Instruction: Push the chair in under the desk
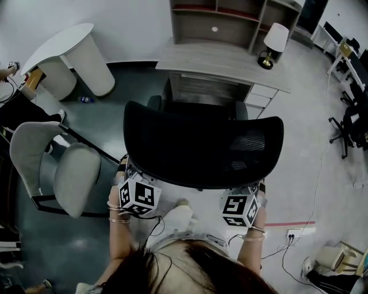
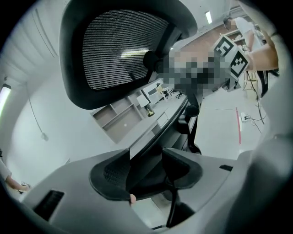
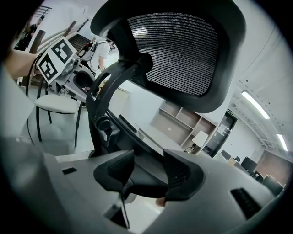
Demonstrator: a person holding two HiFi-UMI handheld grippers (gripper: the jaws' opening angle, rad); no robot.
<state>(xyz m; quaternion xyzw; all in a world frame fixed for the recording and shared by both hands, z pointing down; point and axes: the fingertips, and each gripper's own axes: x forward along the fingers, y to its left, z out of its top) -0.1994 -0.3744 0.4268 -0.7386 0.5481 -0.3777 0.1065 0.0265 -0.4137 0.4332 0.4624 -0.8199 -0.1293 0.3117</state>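
A black office chair [image 1: 201, 149] with a mesh back stands in front of me, its seat partly beneath the wooden desk [image 1: 218, 60]. My left gripper [image 1: 132, 174] sits at the lower left edge of the backrest, and my right gripper [image 1: 250, 189] at the lower right edge. In the left gripper view the gripper [image 2: 146, 171] has the backrest's dark rim between its jaws, under the mesh back [image 2: 119, 50]. The right gripper view shows that gripper [image 3: 149, 173] holding the rim the same way, below the mesh back [image 3: 178, 50]. Both fingertips are hidden behind the backrest in the head view.
A grey chair [image 1: 63, 172] stands close on the left. A white rounded table [image 1: 69, 51] is at the back left. A lamp [image 1: 273, 43] stands on the desk's right end, before a shelf unit [image 1: 230, 17]. A power strip [image 1: 293, 232] and cables lie at the right.
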